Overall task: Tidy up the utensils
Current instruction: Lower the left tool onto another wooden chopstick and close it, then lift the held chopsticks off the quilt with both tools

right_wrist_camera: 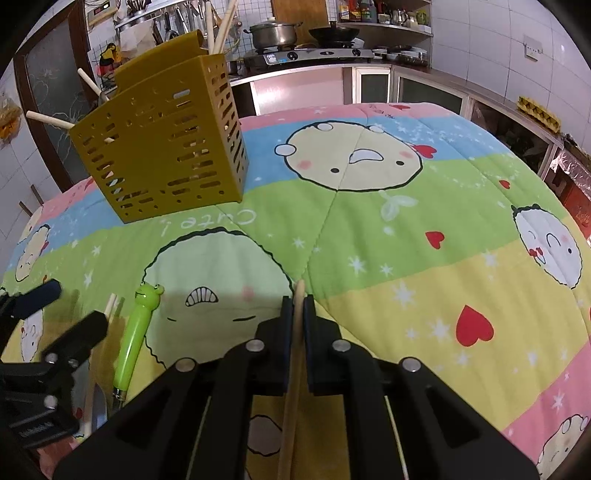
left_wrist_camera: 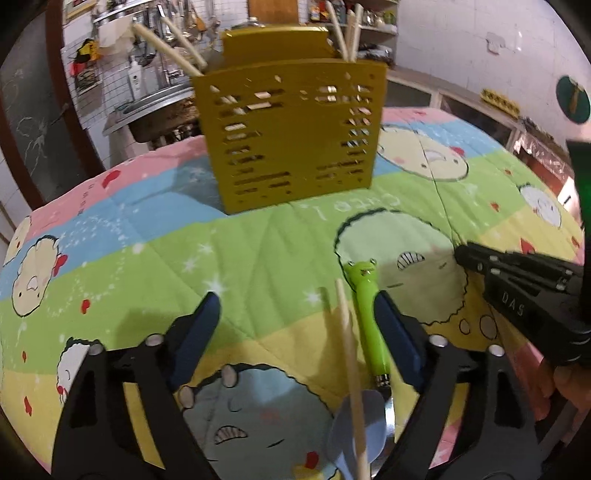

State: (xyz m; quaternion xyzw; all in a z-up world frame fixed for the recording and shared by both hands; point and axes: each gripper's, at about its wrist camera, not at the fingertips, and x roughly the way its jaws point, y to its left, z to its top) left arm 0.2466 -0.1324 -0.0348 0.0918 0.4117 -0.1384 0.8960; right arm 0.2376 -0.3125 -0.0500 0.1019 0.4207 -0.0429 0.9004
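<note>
Nearest to us, the right gripper [right_wrist_camera: 299,306] is pinching a wooden chopstick [right_wrist_camera: 293,369] between its pressed pads. The left gripper [left_wrist_camera: 295,317] stands spread over the quilt [left_wrist_camera: 258,240], with a second chopstick [left_wrist_camera: 351,369] and a green frog-handled spoon [left_wrist_camera: 365,314] between its fingers (the pads do not seem to press them, though the view is blurred). Farther back stands the yellow slotted utensil holder [left_wrist_camera: 291,133], upright, with more chopsticks [left_wrist_camera: 170,48] leaning out.

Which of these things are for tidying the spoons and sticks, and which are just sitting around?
For the job: yellow holder, green frog spoon, loose chopstick, chopstick clamped in the right gripper, open left gripper.

Just around: cartoon quilt, pot, wok.
</note>
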